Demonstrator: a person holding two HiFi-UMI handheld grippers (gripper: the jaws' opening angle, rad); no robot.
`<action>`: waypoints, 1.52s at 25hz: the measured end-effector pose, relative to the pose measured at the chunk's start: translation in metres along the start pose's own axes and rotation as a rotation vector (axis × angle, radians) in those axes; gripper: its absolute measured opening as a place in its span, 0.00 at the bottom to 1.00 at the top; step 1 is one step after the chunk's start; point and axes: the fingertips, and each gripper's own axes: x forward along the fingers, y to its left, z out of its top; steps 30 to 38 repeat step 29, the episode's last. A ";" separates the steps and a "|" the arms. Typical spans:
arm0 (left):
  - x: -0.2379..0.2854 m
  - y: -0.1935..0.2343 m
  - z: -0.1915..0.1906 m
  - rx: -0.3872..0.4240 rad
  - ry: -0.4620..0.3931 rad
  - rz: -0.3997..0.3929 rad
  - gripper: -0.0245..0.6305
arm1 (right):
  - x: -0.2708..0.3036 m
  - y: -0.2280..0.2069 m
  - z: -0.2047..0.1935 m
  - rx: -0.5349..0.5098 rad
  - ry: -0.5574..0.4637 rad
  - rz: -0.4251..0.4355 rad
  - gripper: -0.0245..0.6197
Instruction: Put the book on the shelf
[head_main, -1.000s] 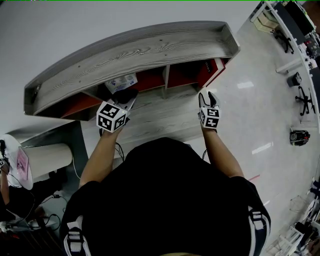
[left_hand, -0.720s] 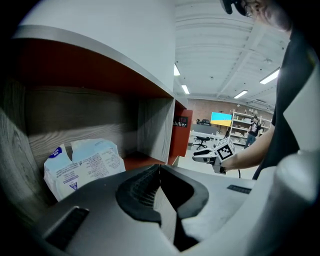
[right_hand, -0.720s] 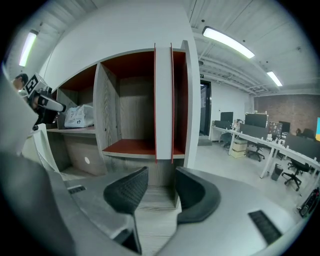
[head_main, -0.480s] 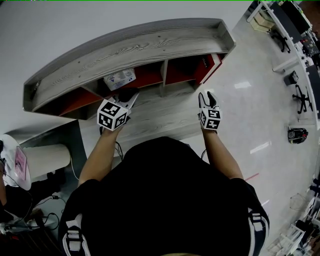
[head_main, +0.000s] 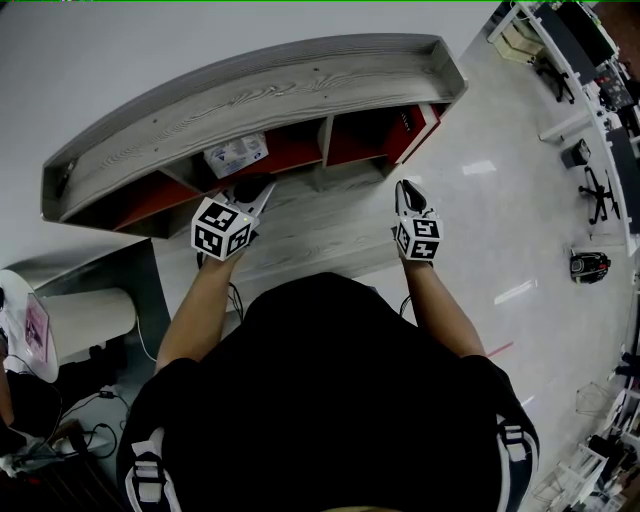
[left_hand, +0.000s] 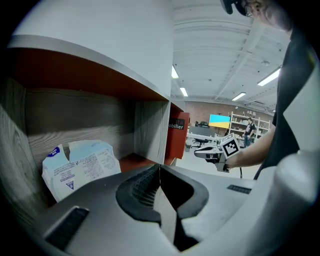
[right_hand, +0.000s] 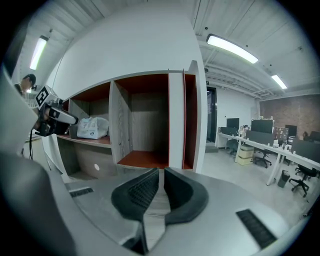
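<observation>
A grey wooden shelf (head_main: 250, 95) with red-lined compartments stands in front of me. A red book (head_main: 415, 128) stands upright at its right end, beside a grey panel; it also shows as a red book (left_hand: 177, 135) and a red book (right_hand: 190, 120). My left gripper (head_main: 255, 188) hovers below the middle compartment, shut with nothing in it, its jaw tips touching at my left gripper (left_hand: 160, 167). My right gripper (head_main: 408, 187) hangs in front of the right compartment. Its jaws are closing to a thin slit, with nothing between them, as my right gripper (right_hand: 161, 170) shows.
A white and blue package (head_main: 237, 155) lies in the middle compartment, seen again as a package (left_hand: 80, 165). The right compartment (right_hand: 145, 130) holds nothing. A lower shelf board (head_main: 310, 215) lies under both grippers. Office chairs and desks (head_main: 590, 190) stand far right.
The right gripper's jaws have come together from wide apart to nearly touching. Both hands have hardly moved; the view has shifted slightly.
</observation>
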 end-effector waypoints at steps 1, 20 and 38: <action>0.000 0.000 0.000 -0.002 -0.001 0.000 0.07 | -0.001 0.001 0.002 -0.001 -0.003 0.005 0.10; 0.008 -0.017 0.008 -0.039 -0.033 -0.041 0.07 | -0.041 0.018 0.082 -0.003 -0.129 0.061 0.06; 0.001 -0.013 0.030 -0.038 -0.074 -0.025 0.07 | -0.051 0.012 0.095 -0.011 -0.130 0.054 0.06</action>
